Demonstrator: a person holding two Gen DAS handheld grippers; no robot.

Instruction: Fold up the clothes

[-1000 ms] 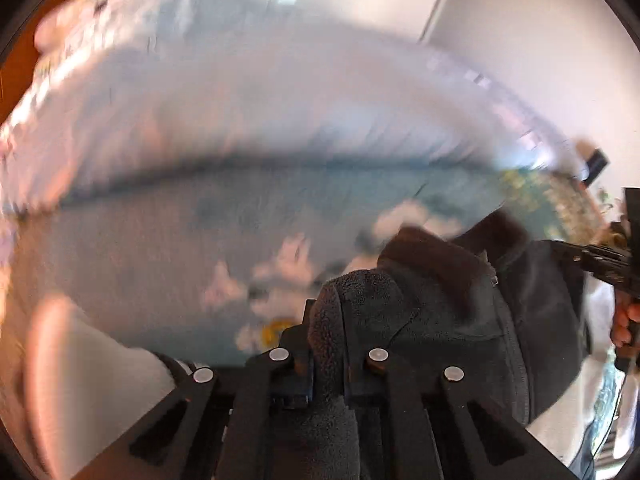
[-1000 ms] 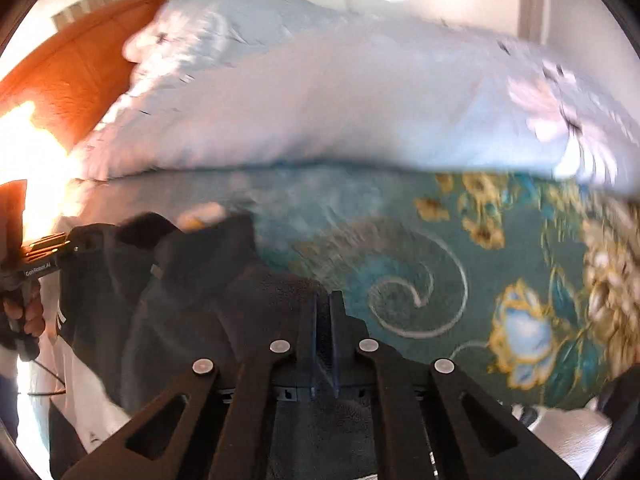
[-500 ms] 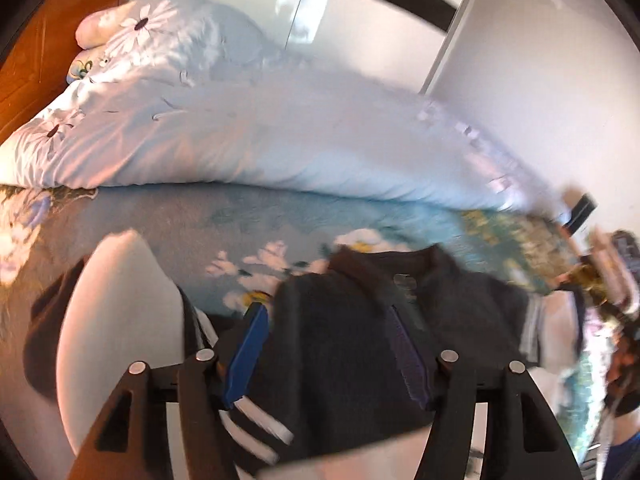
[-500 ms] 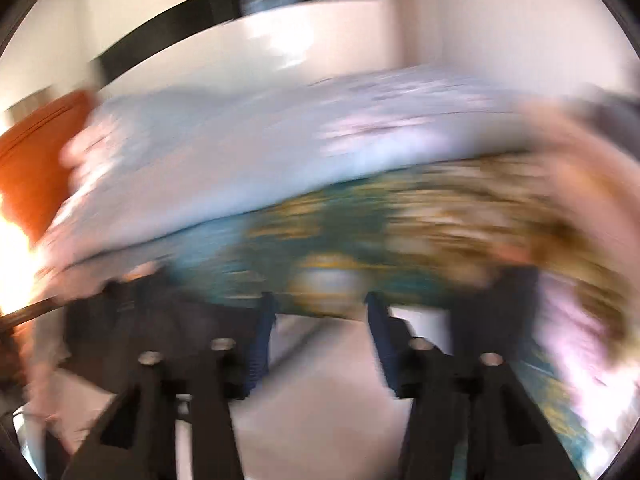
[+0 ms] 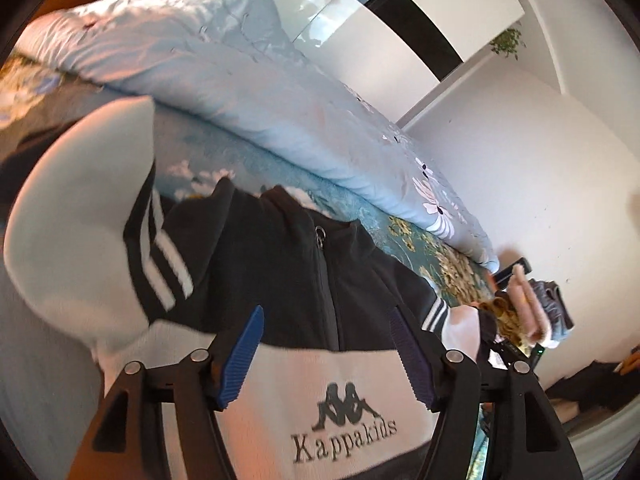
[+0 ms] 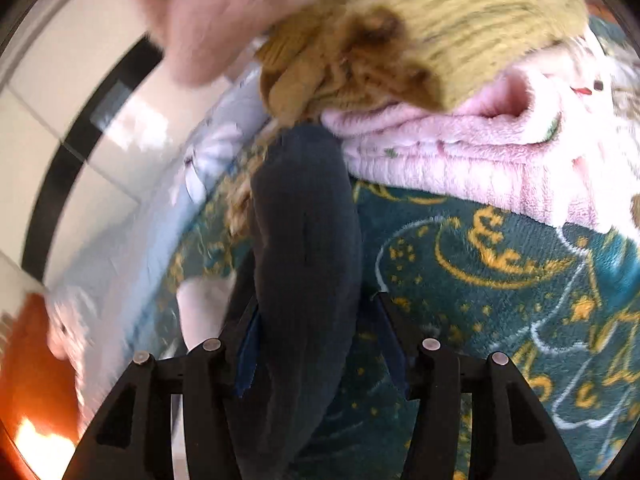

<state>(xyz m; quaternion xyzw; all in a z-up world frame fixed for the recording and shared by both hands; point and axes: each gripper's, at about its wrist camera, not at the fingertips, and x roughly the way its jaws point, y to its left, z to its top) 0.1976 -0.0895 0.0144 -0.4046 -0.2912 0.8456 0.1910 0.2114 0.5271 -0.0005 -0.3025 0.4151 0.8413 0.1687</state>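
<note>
A black and white zip jacket [image 5: 280, 264] with a Kappakids logo lies on the bed, one white sleeve [image 5: 80, 240] bulging at the left. My left gripper [image 5: 326, 320] hovers over the jacket's chest; its jaws are opening, and the blue pads [image 5: 244, 352] press on nothing. In the right wrist view a dark fold of fabric [image 6: 304, 220] runs up between the fingers of my right gripper [image 6: 316, 308]. Its jaws are opening too, with a gap between the fold and the right-hand pad. This view is blurred.
A light blue flowered duvet [image 5: 240, 80] lies heaped along the far side of the teal patterned bedspread [image 6: 500, 300]. A pink fleece [image 6: 460, 148] and a mustard knit [image 6: 400, 40] are piled just beyond the right gripper. A person's hand [image 5: 528, 300] shows at the right.
Both grippers were shut on the dark jacket a second ago and have since opened and let go. The jacket now lies spread out. The right gripper swung and rolled towards the clothes pile.
</note>
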